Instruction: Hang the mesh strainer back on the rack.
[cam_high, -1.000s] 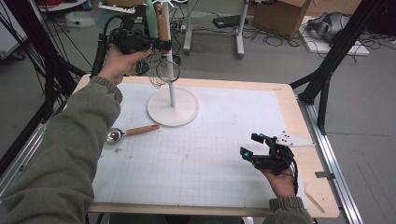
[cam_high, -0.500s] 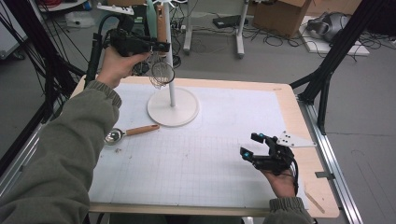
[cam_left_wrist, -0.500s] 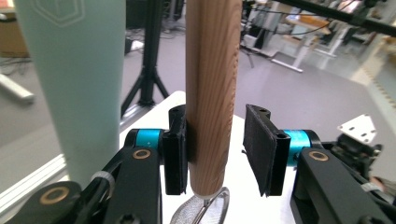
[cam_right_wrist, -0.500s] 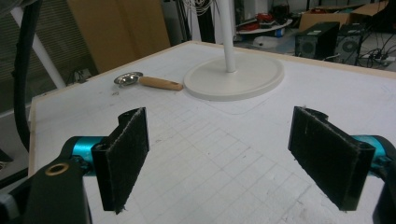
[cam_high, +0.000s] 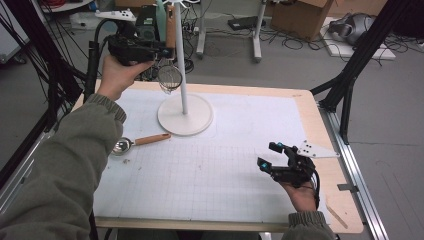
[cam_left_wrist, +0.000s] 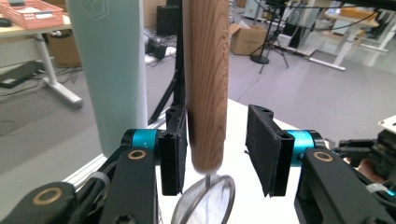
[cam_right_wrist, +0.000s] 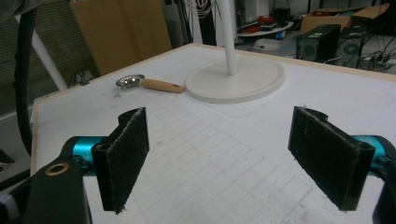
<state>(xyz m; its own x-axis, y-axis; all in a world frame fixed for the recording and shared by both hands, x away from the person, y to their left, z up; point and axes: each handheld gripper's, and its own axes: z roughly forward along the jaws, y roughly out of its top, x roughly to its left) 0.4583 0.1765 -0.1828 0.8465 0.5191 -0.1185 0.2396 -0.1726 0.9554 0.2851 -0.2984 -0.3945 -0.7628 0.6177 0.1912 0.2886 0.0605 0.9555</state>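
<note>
At the far left of the high view we saw the ladle (cam_high: 131, 145) lying flat on the white mat (cam_high: 240, 200), its metal bowl toward the left edge and its wooden handle pointing right toward the stand's round base (cam_high: 185, 115), near it but not touching.

Above and behind that, the left gripper (cam_high: 150, 48) was held high in the left hand (cam_high: 117, 75), at the white stand's pole (cam_high: 179, 60). Between its jaws hung the strainer's wooden handle (cam_left_wrist: 206, 84), upright, with the wire mesh bowl (cam_high: 169, 77) dangling below it over the back edge of the table. In the left gripper view the jaws had just been opening: we saw the left pad close against the handle, whether touching it we could not tell, while a clear gap stood between the handle and the right pad, so we judged the handle no longer pinched. Just to the left of it a pale green handle (cam_left_wrist: 109, 70) hung from the same stand.

Further right, well apart from the stand, the right gripper (cam_high: 272, 155) rested low over the mat near the table's front right corner, held in the right hand (cam_high: 300, 192). Its jaws were spread wide with nothing between them, and the right gripper view looked between them toward the base and the ladle.
</note>
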